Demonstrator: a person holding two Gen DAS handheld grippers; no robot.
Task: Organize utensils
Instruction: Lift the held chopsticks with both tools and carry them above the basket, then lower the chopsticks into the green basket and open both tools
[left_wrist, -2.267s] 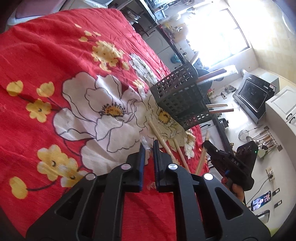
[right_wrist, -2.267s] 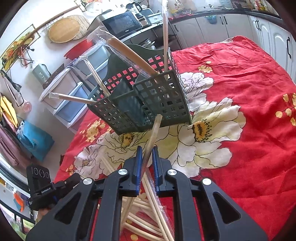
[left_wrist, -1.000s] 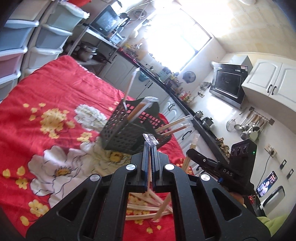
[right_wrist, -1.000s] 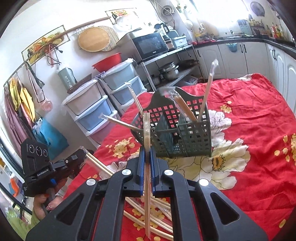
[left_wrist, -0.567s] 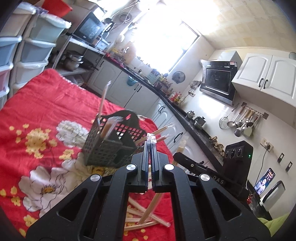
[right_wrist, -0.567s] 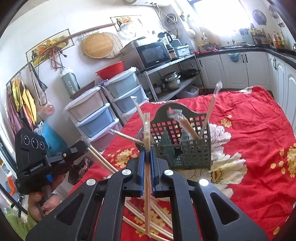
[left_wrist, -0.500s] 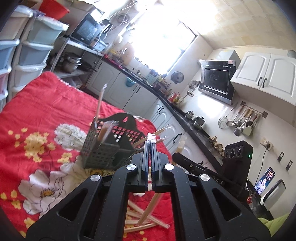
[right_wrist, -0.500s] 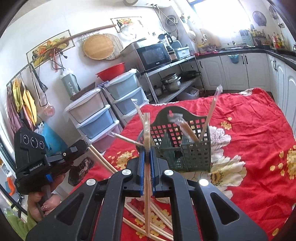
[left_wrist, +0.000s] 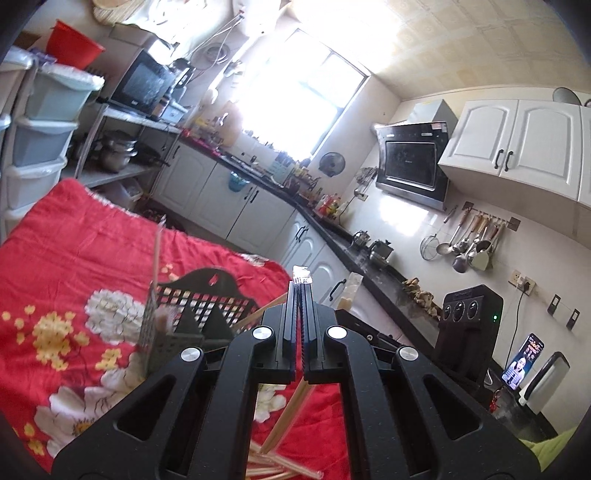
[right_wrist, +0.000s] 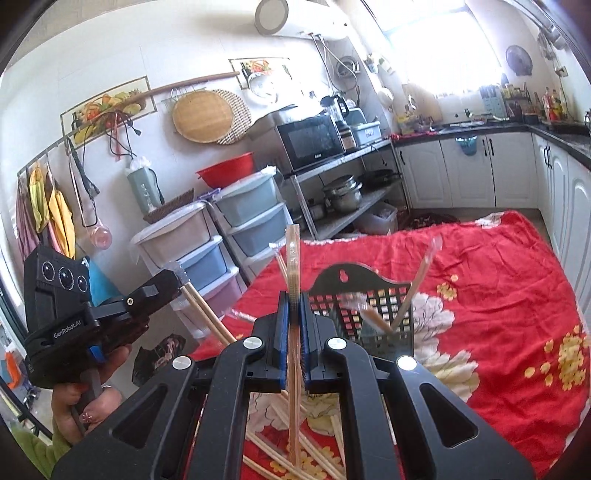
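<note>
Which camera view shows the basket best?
The right wrist view: the basket shows its back panel, grid wall and the wrapped chopsticks standing in it. In the left wrist view the basket is seen from the side, and the left hand-held gripper covers part of it.

So the whole surface is covered by a red floral cloth with big white and yellow flowers (right_wrist: 517, 295), a bit rumpled toward the far edge. Sitting on it is a dark plastic lattice utensil basket (right_wrist: 373, 310), upright, with a few wrapped sticks poking out of it. Nearer the camera there's a loose heap of pale wooden chopsticks (right_wrist: 280, 454) lying crisscrossed on the cloth, just beside the basket.
</note>
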